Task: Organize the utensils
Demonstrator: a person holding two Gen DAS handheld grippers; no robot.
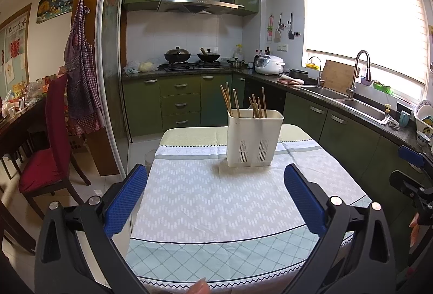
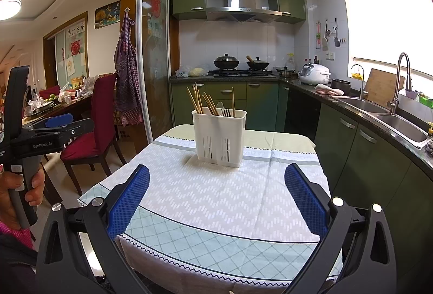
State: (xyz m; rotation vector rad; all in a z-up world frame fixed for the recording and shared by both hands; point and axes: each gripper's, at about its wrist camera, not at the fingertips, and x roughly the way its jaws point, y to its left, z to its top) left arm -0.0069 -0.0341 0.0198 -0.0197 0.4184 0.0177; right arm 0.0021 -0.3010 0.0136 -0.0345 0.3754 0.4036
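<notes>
Standing upright on the tablecloth (image 1: 216, 202), the white caddy (image 1: 254, 138) holds every visible utensil: chopsticks (image 1: 230, 102), plus a fork (image 2: 226, 112). Left gripper (image 1: 215, 199) and right gripper (image 2: 216, 199) hover spread wide, holding nothing; this fits sorting either pending or complete. Caddy contents below the rim are hidden.

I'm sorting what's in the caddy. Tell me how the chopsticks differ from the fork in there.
The chopsticks are wooden and tan; the fork is dark metal. The chopsticks stand tall above the white caddy rim, while only the fork's tines peek over it. There are many chopsticks, leaning at different angles, but just one fork, upright. Both sit in the caddy.
</notes>
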